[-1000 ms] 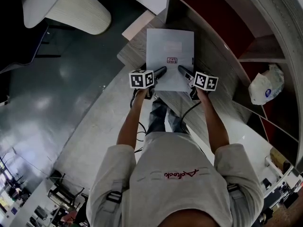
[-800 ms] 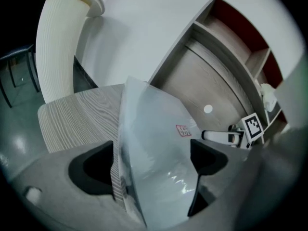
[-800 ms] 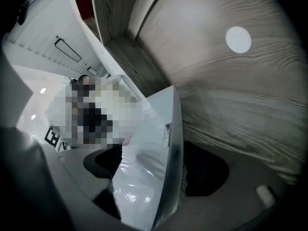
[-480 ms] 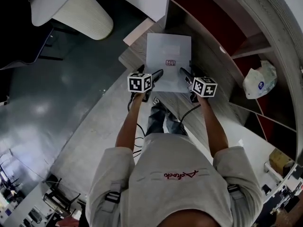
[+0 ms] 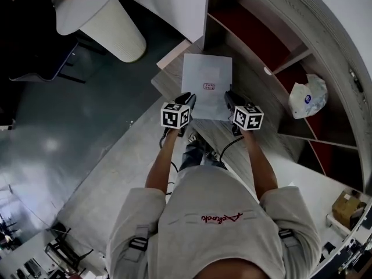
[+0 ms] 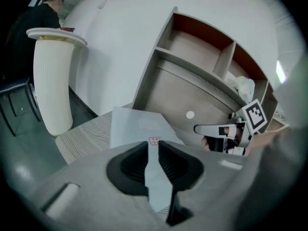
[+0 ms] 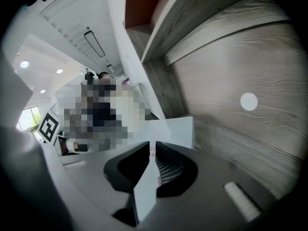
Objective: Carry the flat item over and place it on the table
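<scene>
1. The flat item [image 5: 207, 86], a white sheet-like rectangle with a small red mark [image 5: 209, 86] near its middle, is held between the person's two grippers over the end of the wood-grain counter [image 5: 168, 77].
2. The left gripper [image 5: 187, 100] has the item's near left corner. Its jaws have just been closing, and in the left gripper view they [image 6: 153, 150] are nearly together with the white edge [image 6: 132, 126] pinched between the pads.
3. The right gripper [image 5: 231, 100] has the near right corner. Its jaws have also just been closing, and in the right gripper view they [image 7: 152, 150] clamp the thin white edge [image 7: 173, 129].
4. I cannot tell whether the item's far edge touches the counter.
5. Behind the counter stands a curved shelf unit [image 5: 273, 51] with red-backed compartments. A white bag [image 5: 306, 97] lies in one of them, well to the right of the item.
6. A white ribbed pedestal table [image 5: 110, 22] stands on the dark floor, off the counter's left corner.
</scene>
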Tool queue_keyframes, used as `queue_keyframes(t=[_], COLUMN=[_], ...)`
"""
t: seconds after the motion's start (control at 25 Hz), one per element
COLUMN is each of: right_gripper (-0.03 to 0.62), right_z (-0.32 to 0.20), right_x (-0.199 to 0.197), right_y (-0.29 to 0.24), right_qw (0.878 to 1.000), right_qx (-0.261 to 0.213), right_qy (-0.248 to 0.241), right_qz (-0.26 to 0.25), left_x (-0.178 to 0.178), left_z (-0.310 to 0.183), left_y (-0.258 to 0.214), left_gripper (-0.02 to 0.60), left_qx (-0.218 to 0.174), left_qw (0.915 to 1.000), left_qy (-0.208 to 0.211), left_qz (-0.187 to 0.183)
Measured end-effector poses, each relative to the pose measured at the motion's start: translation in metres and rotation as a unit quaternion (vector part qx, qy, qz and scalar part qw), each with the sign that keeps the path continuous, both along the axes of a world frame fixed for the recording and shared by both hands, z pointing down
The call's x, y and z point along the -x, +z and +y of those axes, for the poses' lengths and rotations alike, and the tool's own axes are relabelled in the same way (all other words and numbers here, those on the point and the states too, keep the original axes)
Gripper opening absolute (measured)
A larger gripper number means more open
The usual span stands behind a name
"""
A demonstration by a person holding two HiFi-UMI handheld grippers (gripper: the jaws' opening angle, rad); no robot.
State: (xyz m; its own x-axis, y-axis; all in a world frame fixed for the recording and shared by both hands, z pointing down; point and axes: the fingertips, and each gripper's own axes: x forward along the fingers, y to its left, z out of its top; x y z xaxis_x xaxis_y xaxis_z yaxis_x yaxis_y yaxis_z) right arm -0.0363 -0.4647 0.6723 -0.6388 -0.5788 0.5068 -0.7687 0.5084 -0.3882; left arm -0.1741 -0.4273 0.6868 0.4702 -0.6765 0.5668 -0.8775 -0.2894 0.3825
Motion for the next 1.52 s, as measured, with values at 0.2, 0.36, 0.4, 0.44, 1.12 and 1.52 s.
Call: queue_keyframes(t=[0.2, 0.36, 0.4, 0.44, 1.12, 1.52], right_gripper=[0.005, 0.005, 0.004, 0.003, 0.003, 0.003], right_z=[0.013, 0.026, 0.029, 0.032, 0.111, 0.127], right_x=[-0.001, -0.001, 0.0, 0.001, -0.011, -0.037], right_y=[-0.015, -0.025, -0.03, -0.037, -0.21, -0.229], right_qw=[1.0, 0.999, 0.999, 0.998, 0.964, 0.957], right_qx=[-0.018, -0.031, -0.037, -0.045, -0.242, -0.275], right_qy=[-0.01, -0.022, -0.027, -0.032, -0.076, -0.063], right_qz=[-0.009, -0.02, -0.025, -0.031, -0.086, -0.066], left_x=[-0.009, -0.02, -0.022, -0.024, -0.068, -0.075], left_z=[0.01, 0.022, 0.025, 0.027, 0.092, 0.116], left_y=[-0.02, -0.029, -0.034, -0.039, -0.208, -0.246], left_gripper=[0.0, 0.0, 0.0, 0.0, 0.0, 0.0], left_qx=[-0.034, -0.049, -0.055, -0.061, -0.24, -0.284], left_qw=[0.9993, 0.9987, 0.9984, 0.998, 0.9696, 0.9563], left_qy=[-0.011, -0.01, -0.011, -0.012, -0.046, -0.066], left_qz=[-0.005, -0.005, -0.004, -0.004, -0.009, -0.023])
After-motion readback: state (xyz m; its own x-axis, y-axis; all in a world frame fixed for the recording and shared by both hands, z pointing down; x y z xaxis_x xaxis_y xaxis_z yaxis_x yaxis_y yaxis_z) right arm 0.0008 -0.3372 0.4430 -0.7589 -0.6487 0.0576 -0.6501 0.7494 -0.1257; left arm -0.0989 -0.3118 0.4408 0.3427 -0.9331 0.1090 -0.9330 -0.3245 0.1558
